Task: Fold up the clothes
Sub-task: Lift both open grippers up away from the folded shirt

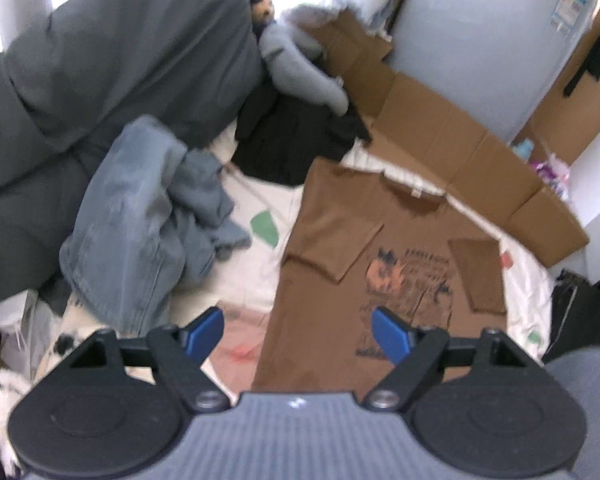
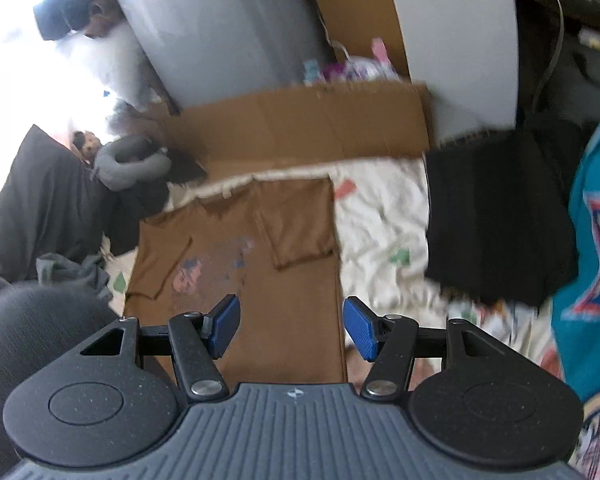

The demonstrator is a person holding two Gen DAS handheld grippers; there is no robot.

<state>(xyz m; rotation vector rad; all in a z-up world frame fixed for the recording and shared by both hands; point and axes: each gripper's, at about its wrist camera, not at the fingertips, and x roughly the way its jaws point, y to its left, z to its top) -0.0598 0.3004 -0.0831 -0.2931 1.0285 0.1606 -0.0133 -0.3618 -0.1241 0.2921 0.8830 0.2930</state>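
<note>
No text can be read anywhere. The brown T-shirt (image 1: 380,248) carries a dark and orange print with rows that look like lettering, too blurred to make out. A white and blue label (image 1: 568,10) on the grey cabinet (image 1: 480,40) is likewise illegible.

One brown T-shirt (image 1: 340,280) — one jeans (image 1: 128,232)

Brown shirt (image 1: 332,232) hem behind tool

Matt brown cotton-like T-shirt (image 1: 340,240) with a cracked print, ahead of the tongs. Faded, coarse denim jeans (image 1: 132,220) to the left. Plain matt cardboard (image 1: 480,160) beyond. Ribbed blue rubbery pads (image 2: 360,328), grainy black plastic arms.
</note>
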